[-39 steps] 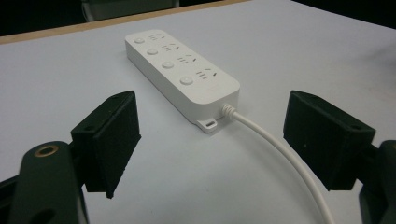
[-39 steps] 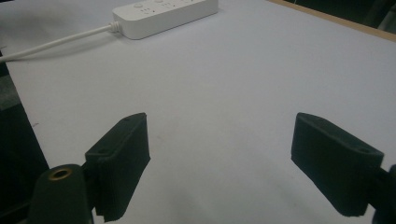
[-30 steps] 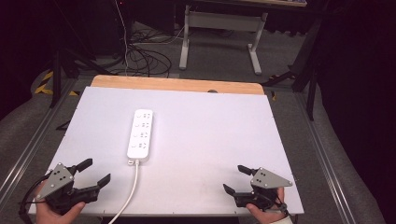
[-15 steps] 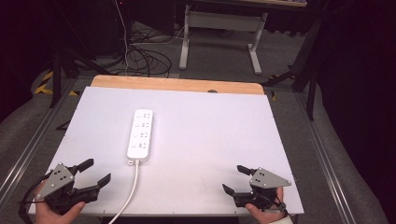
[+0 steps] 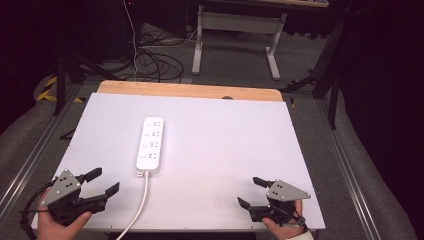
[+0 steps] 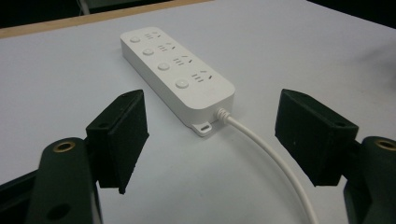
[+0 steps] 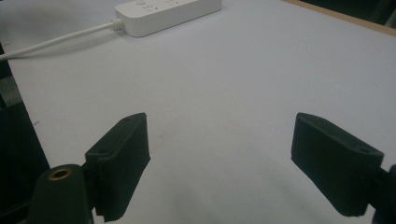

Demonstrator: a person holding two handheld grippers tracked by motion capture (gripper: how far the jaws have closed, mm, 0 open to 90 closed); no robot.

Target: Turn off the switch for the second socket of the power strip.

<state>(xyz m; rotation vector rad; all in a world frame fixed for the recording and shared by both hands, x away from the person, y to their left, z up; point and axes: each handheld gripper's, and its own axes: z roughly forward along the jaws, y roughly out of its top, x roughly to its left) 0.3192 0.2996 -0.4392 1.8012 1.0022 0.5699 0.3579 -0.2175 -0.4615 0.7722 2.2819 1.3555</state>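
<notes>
Power strip (image 5: 151,145) is lying mid-table while we are holding our left gripper (image 5: 104,182) near its cord (image 5: 140,202), jaws just narrowing, empty; our right gripper (image 5: 251,192) is gaping, empty.

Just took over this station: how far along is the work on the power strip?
Nothing looks done yet: the power strip lies flat on the white table, untouched, its cord trailing off the near edge. In hand: the left gripper points at it, its jaws just closing slightly around nothing. The right gripper waits open. Reaching and gripping remain.
</notes>
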